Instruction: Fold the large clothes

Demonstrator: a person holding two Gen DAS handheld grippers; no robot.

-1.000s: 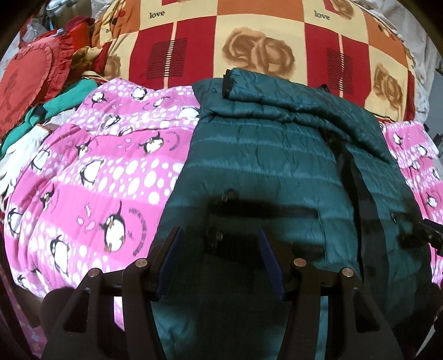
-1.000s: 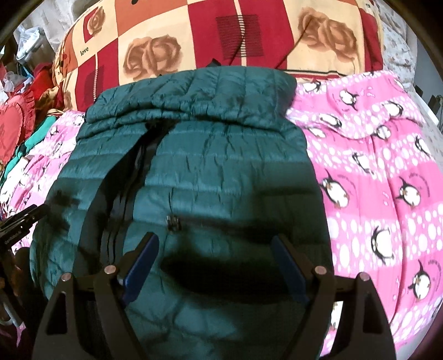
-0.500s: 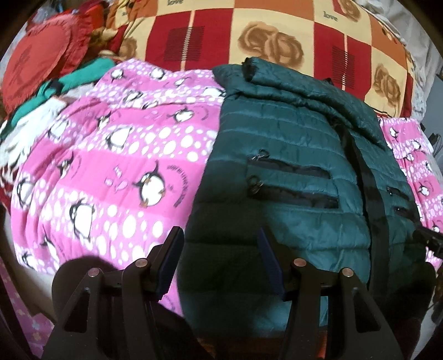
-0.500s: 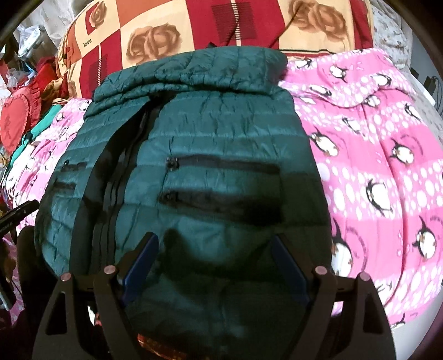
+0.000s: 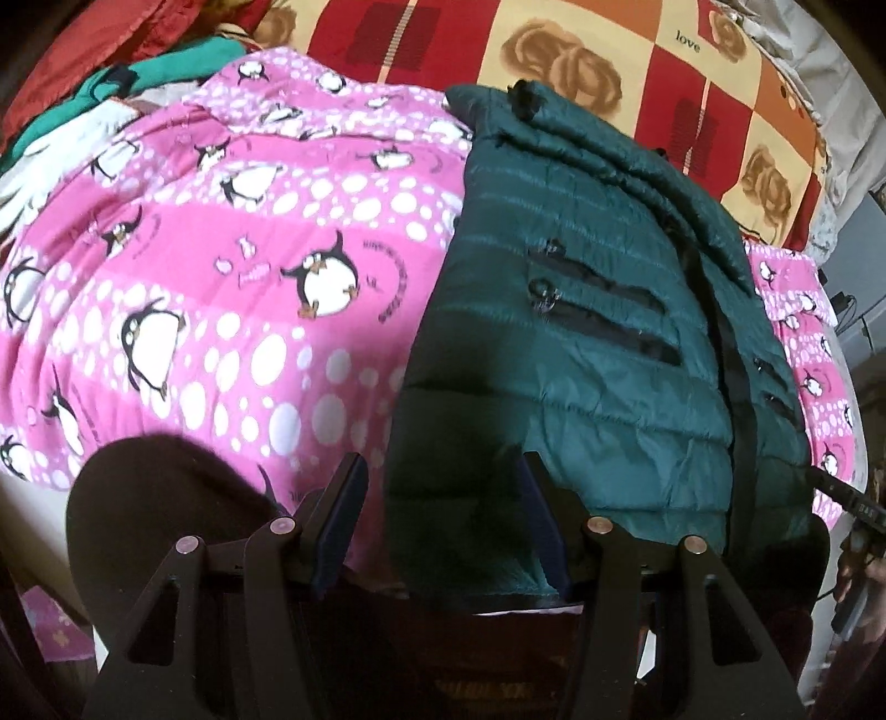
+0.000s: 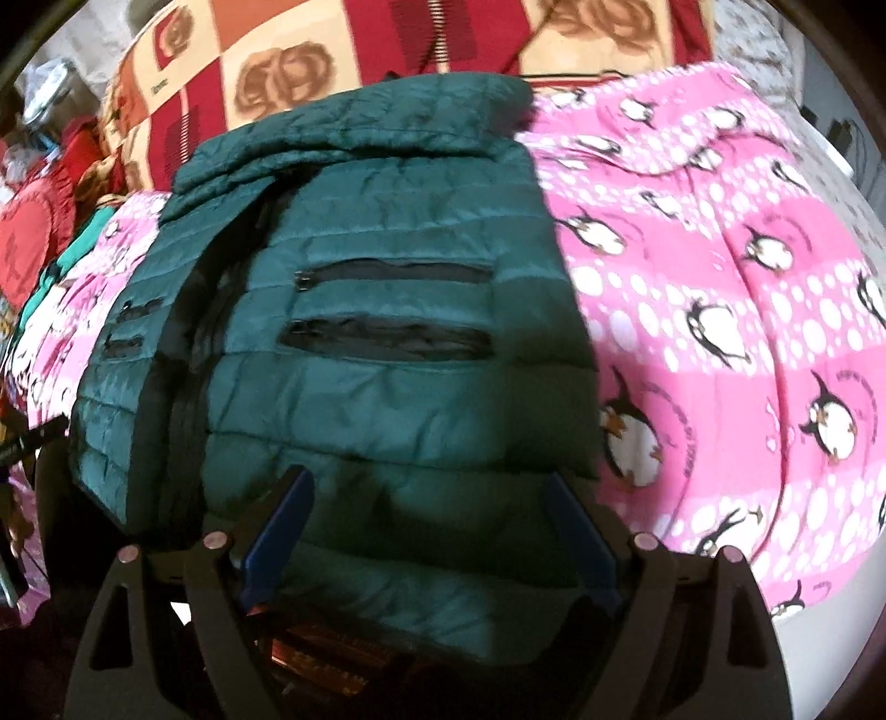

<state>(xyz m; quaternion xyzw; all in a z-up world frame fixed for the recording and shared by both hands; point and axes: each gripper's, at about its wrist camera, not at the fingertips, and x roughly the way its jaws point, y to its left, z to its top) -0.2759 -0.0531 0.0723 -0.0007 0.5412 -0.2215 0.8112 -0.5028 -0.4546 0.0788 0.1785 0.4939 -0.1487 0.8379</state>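
Pretty blurry in the right wrist view, so hard to make out stitching or zip pulls there. Bottom hem of the green puffer jacket cut off behind the fingers in both views, and something reddish-brown under the hem at the bottom edge, too dark to tell what. Clutter at upper left (red cushion, teal cloth) mostly cropped by the fisheye rim.

Left hand-held gripper: jaws parted about halfway, nothing clamped, jacket's lower left corner sitting in the gap at bottom centre with no visible pinch. Right hand-held gripper: spread wide, jaws opening, jacket hem between them but no squeeze on it. Tip of the other tool poking in at the side edge of each view.

Jacket itself lying flat, front up, on the pink penguin blanket, collar toward the top of frame against the red-and-cream rose quilt, centre right in the left view, centre left in the right view.
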